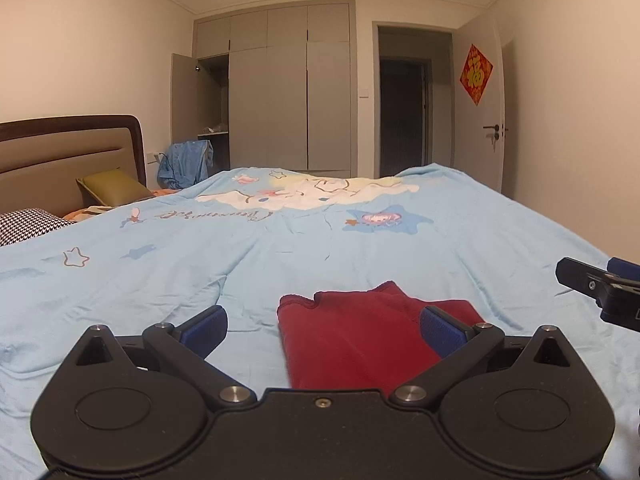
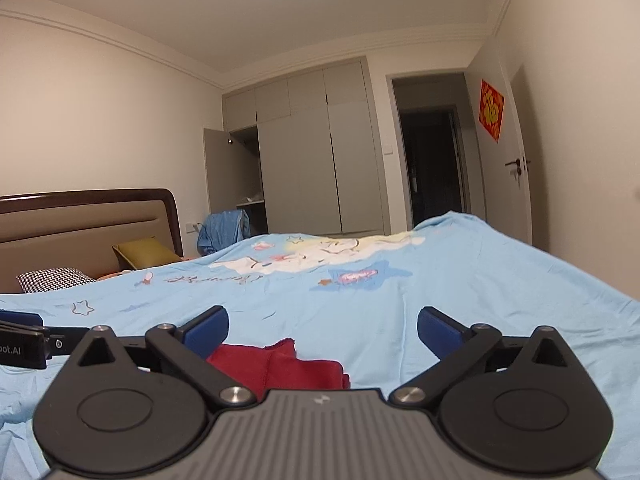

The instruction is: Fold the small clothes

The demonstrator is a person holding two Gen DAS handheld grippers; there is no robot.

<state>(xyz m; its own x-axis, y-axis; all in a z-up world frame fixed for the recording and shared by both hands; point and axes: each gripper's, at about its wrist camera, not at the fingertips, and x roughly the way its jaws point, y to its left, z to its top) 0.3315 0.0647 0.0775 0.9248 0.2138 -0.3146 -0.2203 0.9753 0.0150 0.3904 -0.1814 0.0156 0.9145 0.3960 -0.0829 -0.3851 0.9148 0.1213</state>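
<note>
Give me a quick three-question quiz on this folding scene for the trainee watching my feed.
1. True or false: the left gripper is shut on the red garment.
2. Which colour is the bedspread under the garment: A) light blue, B) green, C) white?
3. Fill in: in the right wrist view, the garment lies nearer the right gripper's ____ finger.

Key: 1 false, both grippers stand open, holding nothing. 2 A. 3 left.

Black hand-held gripper (image 1: 322, 330), blue pads (image 1: 208, 326), silver screws.
</note>
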